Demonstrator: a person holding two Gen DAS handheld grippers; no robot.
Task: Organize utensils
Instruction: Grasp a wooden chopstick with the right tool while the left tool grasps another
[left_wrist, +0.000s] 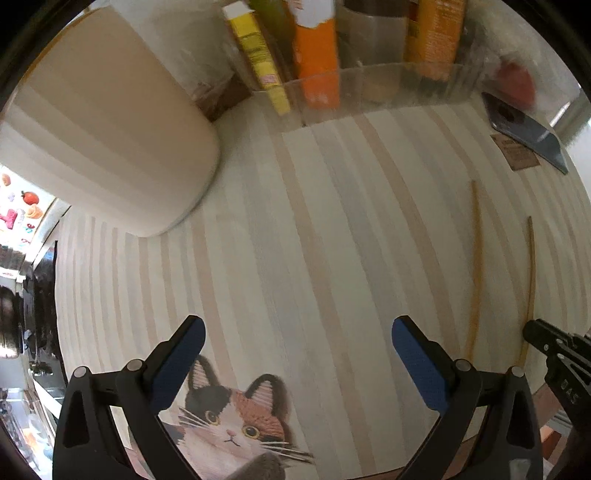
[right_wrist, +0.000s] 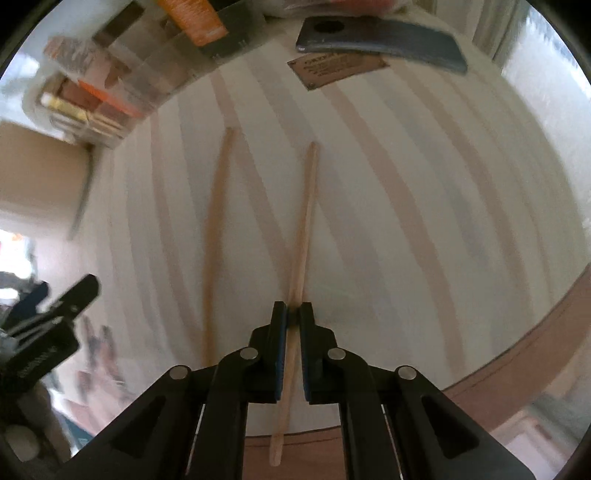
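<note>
On the tabletop (right_wrist: 369, 206), two chopsticks lie side by side: the left chopstick (right_wrist: 216, 236) at eleven o'clock of the right gripper (right_wrist: 294, 314), the right chopstick (right_wrist: 306, 221) between its fingers. A phone (right_wrist: 384, 40) lies at one o'clock, a clear organizer (left_wrist: 369, 85) behind, and a canister (left_wrist: 110, 122) at ten o'clock of the left gripper (left_wrist: 299, 332).

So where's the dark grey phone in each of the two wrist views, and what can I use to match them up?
Left wrist view: the dark grey phone lies at the upper right, on the far edge of the striped placemat.
Right wrist view: the phone lies along the top, right of centre.
Shared landmark: the small brown label patch, just nearer the camera than the phone in both.
</note>
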